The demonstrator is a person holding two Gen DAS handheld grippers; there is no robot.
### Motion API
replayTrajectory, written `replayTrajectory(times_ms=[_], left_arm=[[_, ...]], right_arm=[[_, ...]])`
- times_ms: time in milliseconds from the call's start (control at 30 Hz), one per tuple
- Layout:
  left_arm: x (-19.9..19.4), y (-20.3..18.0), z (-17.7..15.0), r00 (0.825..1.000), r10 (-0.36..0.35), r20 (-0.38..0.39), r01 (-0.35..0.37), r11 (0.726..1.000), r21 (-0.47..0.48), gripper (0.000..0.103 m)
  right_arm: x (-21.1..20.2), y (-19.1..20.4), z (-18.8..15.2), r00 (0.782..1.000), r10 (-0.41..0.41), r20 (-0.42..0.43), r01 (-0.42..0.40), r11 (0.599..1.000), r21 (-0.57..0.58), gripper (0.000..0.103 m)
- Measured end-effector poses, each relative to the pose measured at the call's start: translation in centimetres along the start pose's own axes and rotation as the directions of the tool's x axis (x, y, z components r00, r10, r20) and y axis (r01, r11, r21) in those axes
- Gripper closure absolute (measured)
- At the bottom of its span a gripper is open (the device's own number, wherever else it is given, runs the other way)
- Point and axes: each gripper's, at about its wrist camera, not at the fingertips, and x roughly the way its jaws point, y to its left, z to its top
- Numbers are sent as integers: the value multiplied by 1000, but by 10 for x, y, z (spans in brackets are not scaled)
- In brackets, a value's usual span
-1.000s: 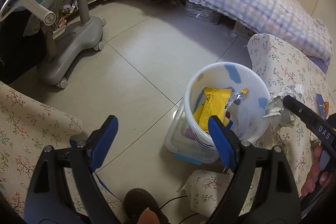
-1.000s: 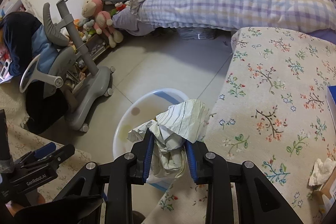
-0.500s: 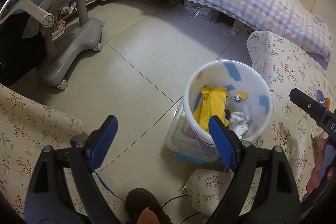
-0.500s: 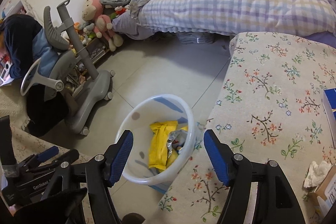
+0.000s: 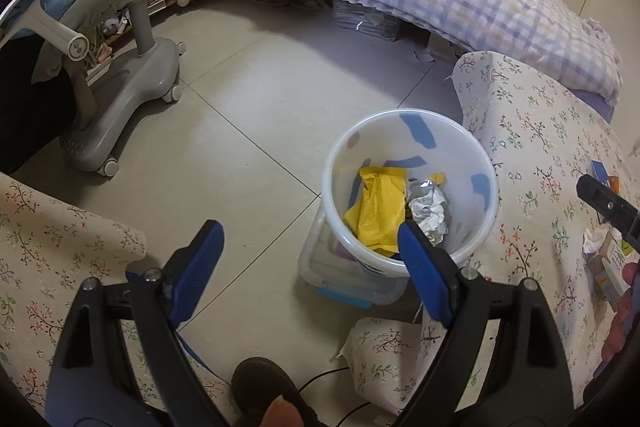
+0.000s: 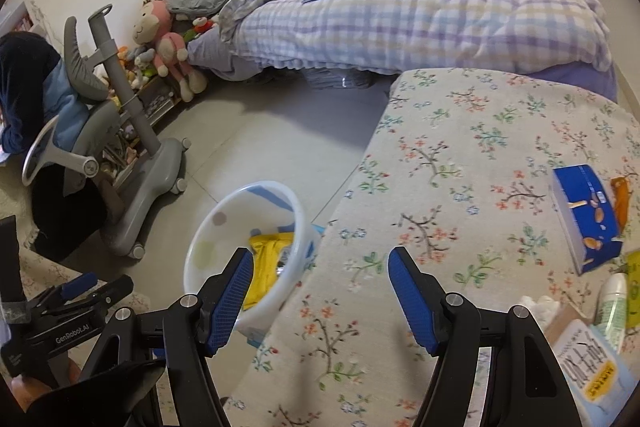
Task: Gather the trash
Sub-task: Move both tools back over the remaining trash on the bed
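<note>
A white plastic bin (image 5: 412,131) stands on the floor beside the floral-covered table (image 5: 540,155). It holds a yellow wrapper (image 5: 376,203) and a crumpled paper ball (image 5: 430,213). The bin (image 6: 224,223) and the wrapper (image 6: 266,259) also show in the right wrist view. My left gripper (image 5: 308,259) is open and empty, held above the floor left of the bin. My right gripper (image 6: 320,287) is open and empty over the table's (image 6: 460,155) left edge, just right of the bin. A crumpled white tissue (image 6: 538,303) lies at the table's right side.
On the table lie a blue snack box (image 6: 584,215), an orange item (image 6: 620,199), a small white-green bottle (image 6: 612,303) and a tissue pack (image 6: 592,367). A grey chair base (image 5: 124,95) stands left. A bed (image 6: 400,15) fills the back. A clear box (image 5: 344,279) sits under the bin.
My right gripper opened and let the crumpled paper fall into the bin, then swung right over the table. The left gripper barely moved.
</note>
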Motion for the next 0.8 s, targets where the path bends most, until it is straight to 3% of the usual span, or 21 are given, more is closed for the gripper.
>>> replayTrajectory(times_ms=[300,800], left_arm=[[-4,-20,2,999,-42,-5,42,999,15,15],[-11,-100,0,993,-116,-20,117,987,109,14]], right_arm=[[-35,-46,2,996,-82,20,81,995,55,31],[-93,-138,-5,972,-234,21,227,959,170,31]])
